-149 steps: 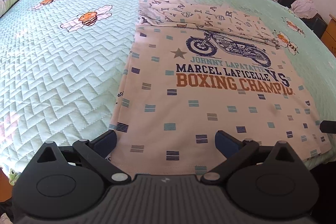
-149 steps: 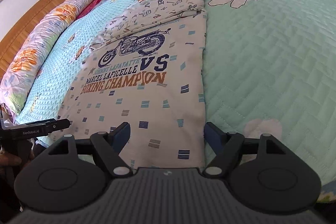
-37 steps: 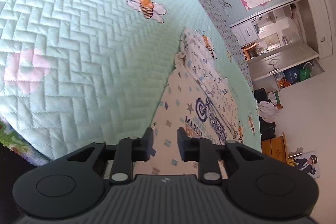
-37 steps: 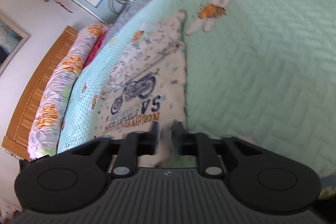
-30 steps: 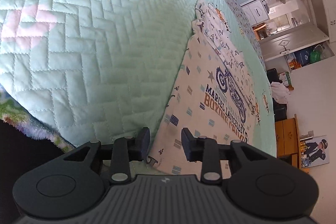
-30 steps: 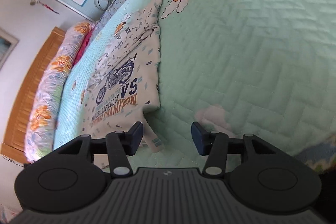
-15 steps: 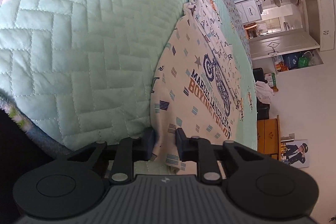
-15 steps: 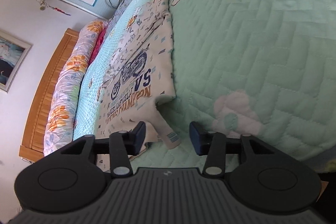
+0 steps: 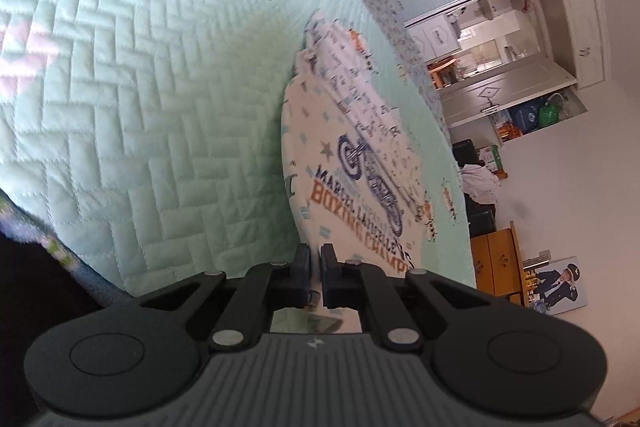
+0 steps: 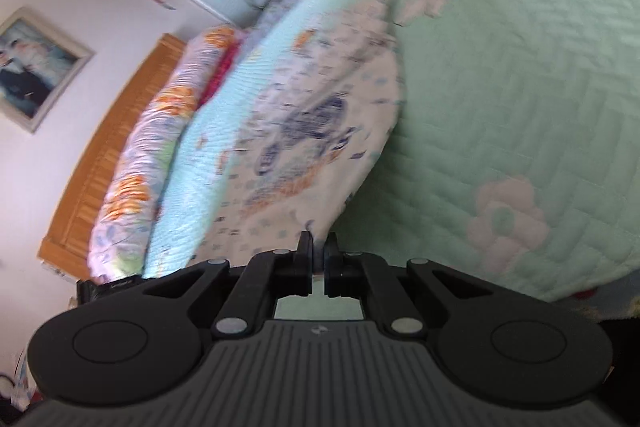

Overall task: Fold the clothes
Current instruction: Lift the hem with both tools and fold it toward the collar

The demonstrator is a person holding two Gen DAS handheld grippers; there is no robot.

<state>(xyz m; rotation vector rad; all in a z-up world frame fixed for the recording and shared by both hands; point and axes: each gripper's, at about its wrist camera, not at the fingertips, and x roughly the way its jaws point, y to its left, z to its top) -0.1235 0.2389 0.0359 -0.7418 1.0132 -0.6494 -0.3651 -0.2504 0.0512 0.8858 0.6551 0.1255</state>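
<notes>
Black fingers of the left gripper (image 9: 315, 269) are pinching one near hem corner of a cream T-shirt (image 9: 340, 187), jaws nearly together with cloth between them. The right gripper (image 10: 318, 255) is clamping the other near corner of the same T-shirt (image 10: 320, 147), jaws equally narrow on the fabric. The shirt is lying on a mint-green quilted bedspread (image 9: 140, 87), its long axis running away from both grippers, hem nearest and neck end farthest; its motorcycle print (image 9: 372, 179) and lettering are facing up.

Only the left wrist view is showing an open doorway (image 9: 500, 67), an orange cabinet (image 9: 496, 255) and a framed picture (image 9: 560, 287) beyond the bed's far side. Only the right wrist view, which is blurring heavily, is showing a wooden headboard (image 10: 108, 155), a long floral bolster (image 10: 152, 147) lying against it, and a framed wall picture (image 10: 32, 67). Bee and flower motifs are dotting the bedspread (image 10: 520, 87) beside the shirt.
</notes>
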